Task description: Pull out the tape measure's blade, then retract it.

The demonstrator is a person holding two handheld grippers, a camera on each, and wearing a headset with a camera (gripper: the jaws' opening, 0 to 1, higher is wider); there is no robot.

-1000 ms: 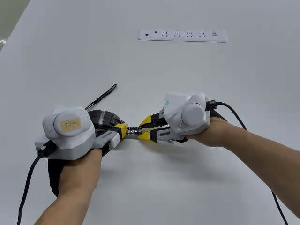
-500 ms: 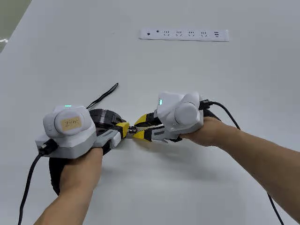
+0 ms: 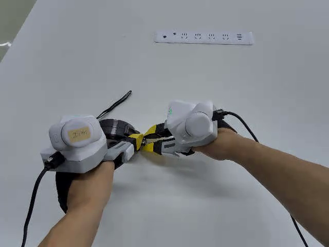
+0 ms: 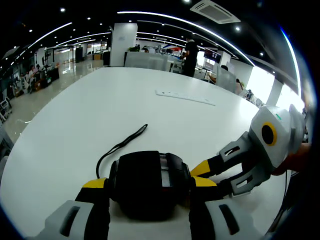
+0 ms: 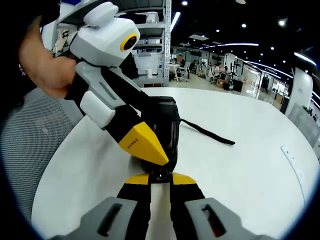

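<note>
A black tape measure [image 3: 114,127] lies on the white table, clamped at its sides by my left gripper [image 3: 127,142]. In the left gripper view the case [image 4: 147,177] sits between the yellow-tipped jaws of that gripper [image 4: 148,183]. My right gripper [image 3: 145,139] comes in from the right, shut on the blade tip right at the case's mouth. In the right gripper view the small metal blade hook [image 5: 160,174] is pinched in my right gripper [image 5: 160,178], almost touching the case [image 5: 162,122]. Almost no blade is out. The left gripper's yellow fingertip [image 5: 142,145] presses the case's side.
The tape's black wrist strap [image 3: 114,105] trails up and left of the case. A white power strip [image 3: 204,37] lies at the far side of the table [image 3: 231,92]. Black cables run back from both grippers along the arms.
My right gripper has moved left toward the case with the blade tip in it, and the short stretch of blade between the grippers has gone in. The left gripper has stayed put.
</note>
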